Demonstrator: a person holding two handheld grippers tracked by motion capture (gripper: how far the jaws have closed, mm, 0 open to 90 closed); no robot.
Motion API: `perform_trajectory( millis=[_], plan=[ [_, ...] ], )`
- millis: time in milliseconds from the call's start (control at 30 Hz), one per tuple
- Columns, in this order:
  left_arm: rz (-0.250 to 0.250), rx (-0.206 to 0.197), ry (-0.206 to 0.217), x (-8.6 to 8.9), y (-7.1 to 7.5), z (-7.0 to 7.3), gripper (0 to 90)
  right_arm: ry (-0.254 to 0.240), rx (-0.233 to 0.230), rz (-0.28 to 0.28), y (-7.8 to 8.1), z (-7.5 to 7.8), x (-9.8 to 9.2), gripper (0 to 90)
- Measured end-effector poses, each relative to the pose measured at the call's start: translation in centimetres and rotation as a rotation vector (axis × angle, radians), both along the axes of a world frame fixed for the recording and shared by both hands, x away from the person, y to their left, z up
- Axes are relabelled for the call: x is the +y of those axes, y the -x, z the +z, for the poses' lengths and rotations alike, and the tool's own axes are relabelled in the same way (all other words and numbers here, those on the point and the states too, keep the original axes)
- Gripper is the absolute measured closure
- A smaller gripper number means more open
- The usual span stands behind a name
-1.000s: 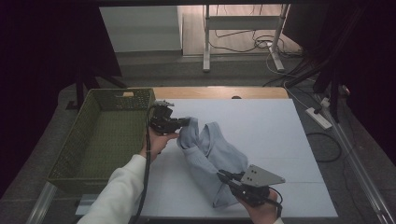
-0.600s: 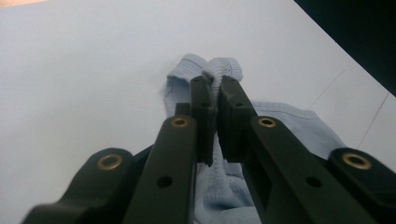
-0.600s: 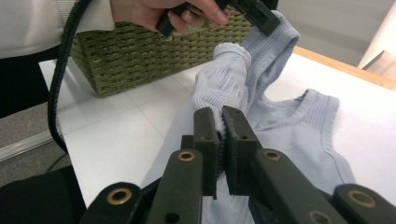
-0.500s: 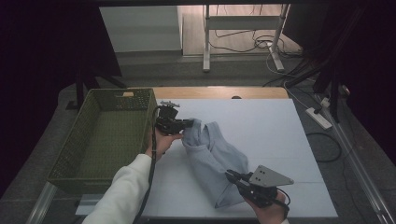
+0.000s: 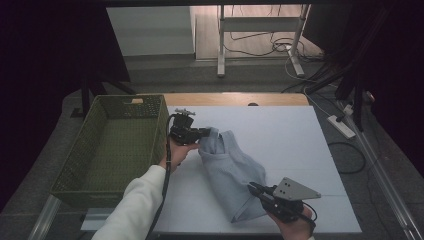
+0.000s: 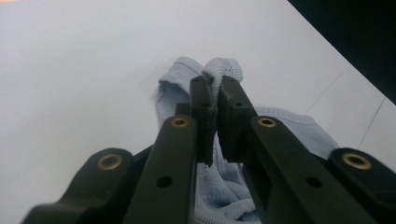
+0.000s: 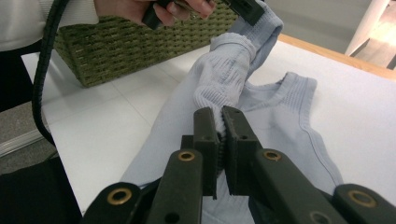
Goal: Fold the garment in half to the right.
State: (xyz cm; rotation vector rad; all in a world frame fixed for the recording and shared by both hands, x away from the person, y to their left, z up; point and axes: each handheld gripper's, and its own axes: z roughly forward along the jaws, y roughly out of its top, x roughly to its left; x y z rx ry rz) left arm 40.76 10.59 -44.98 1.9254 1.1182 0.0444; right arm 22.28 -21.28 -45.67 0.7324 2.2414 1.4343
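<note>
A light blue knitted sleeveless top point(image 5: 232, 170) lies on the white table point(image 5: 280, 135), stretched between both hands. My left gripper point(image 5: 204, 133) is shut on its upper strap end beside the basket; in the left gripper view the black jaws point(image 6: 215, 84) pinch the ribbed edge of the top point(image 6: 224, 67), lifted off the table. My right gripper point(image 5: 255, 189) is shut on the lower part of the garment near the table's front edge. In the right gripper view its jaws point(image 7: 219, 116) clamp a fold of the top point(image 7: 224, 79), and the left gripper point(image 7: 247, 9) holds the far strap.
A green woven basket point(image 5: 87, 150) stands on the left side of the table, close to the left hand; its wall point(image 7: 135, 42) shows behind the garment in the right gripper view. A power strip point(image 5: 341, 126) and cables lie on the floor to the right.
Both hands have shifted slightly to the right and toward the front with the top, which is now pulled a little straighter between them. The grips are unchanged.
</note>
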Motion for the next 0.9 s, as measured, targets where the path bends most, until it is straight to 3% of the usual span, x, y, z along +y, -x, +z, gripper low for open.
perform_trajectory(
  millis=[900],
  plan=[
    [0.004,0.028,-0.019,-1.6,-0.9,-1.4,85.2,0.053,0.052,-0.092,-0.6,-1.1,-3.5,84.9]
  ],
)
